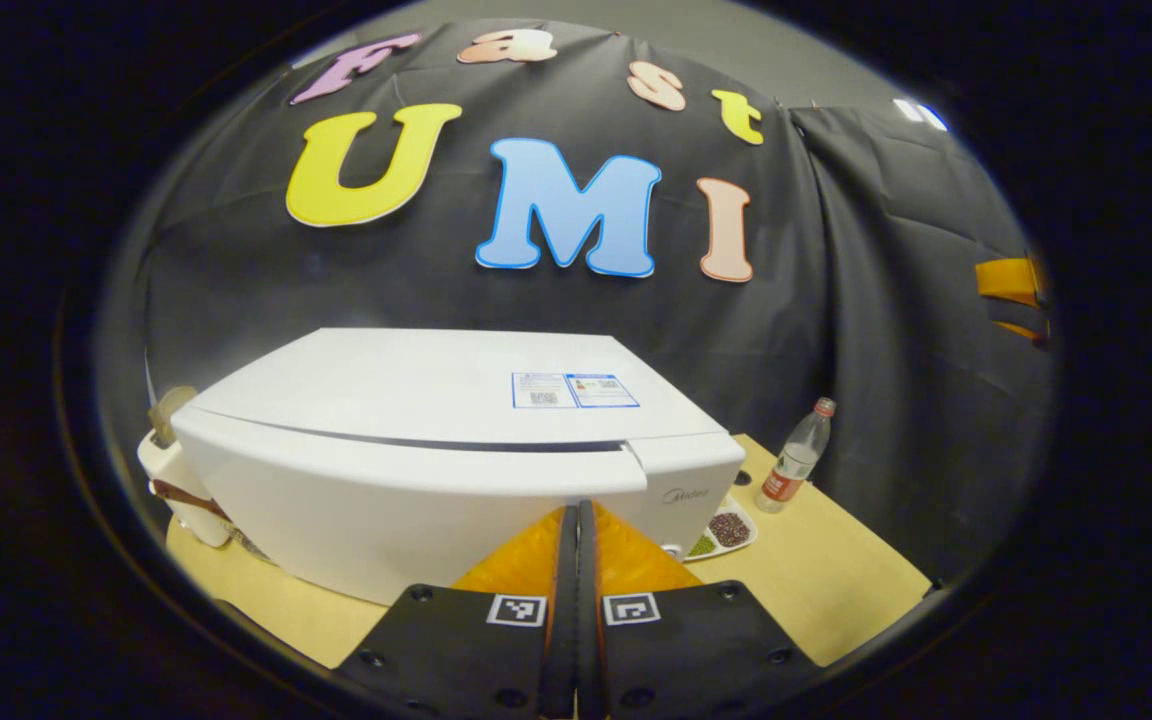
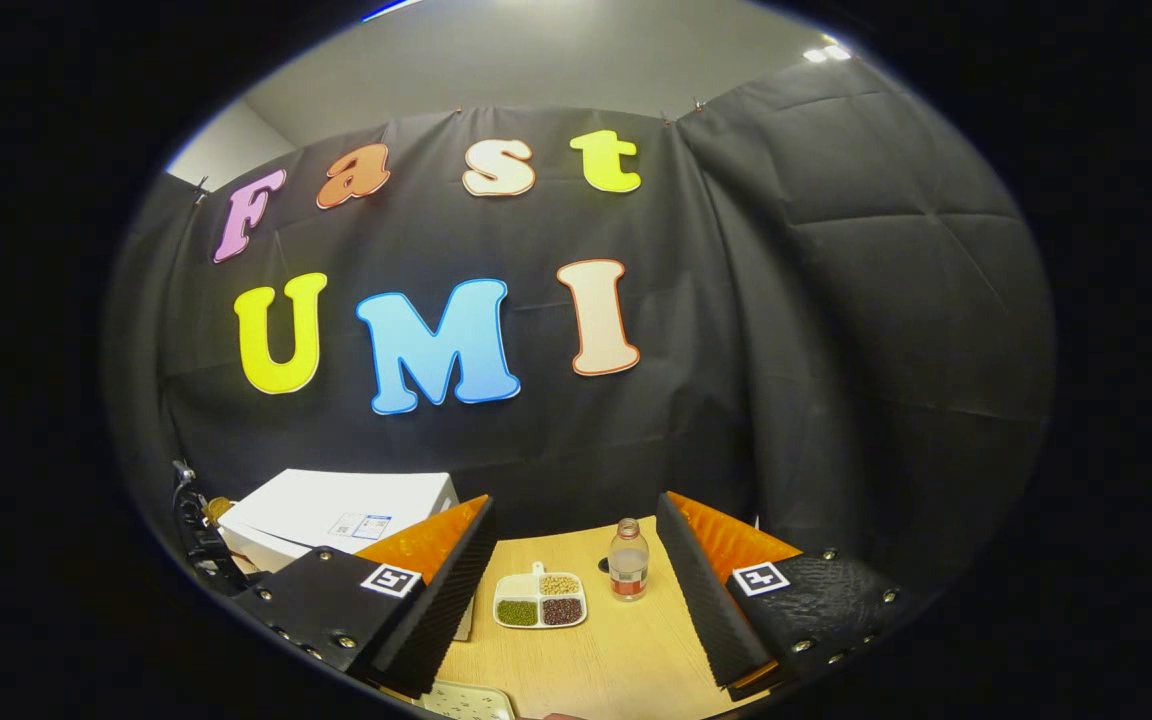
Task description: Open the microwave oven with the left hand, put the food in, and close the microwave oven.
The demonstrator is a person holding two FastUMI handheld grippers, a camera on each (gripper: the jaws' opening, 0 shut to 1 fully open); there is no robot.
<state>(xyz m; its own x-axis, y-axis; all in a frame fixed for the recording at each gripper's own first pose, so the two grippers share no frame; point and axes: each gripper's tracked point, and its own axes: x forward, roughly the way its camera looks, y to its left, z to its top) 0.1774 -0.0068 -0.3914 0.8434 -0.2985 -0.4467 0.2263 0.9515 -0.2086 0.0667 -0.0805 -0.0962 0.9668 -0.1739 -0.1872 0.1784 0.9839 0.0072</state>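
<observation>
In the left gripper view we see our left tool (image 1: 576, 560) clenched, its two fingers pressed flat together with nothing between them. It sits low in front of the white microwave oven (image 1: 436, 440), just before the oven's front face near its right end; whether the tips touch the oven we cannot tell. The oven's door looks closed. The oven stands on the pale wooden surface (image 1: 836, 570), towards its left side.

The food is a small divided dish (image 1: 726, 528) of beans and grains. It lies on the surface just past the oven's right end, to the right of our left tool. A clear water bottle (image 1: 796, 455) stands upright behind the dish, nearer the surface's far edge.

In the right gripper view our right tool (image 2: 576, 590) is released, its fingers spread wide and holding nothing. The divided dish (image 2: 540, 600) lies on the surface (image 2: 616, 650) beyond the tool, framed between its fingers, with the bottle (image 2: 628, 560) just right of it. The microwave oven (image 2: 336, 515) sits to the left, partly behind the left finger.
</observation>
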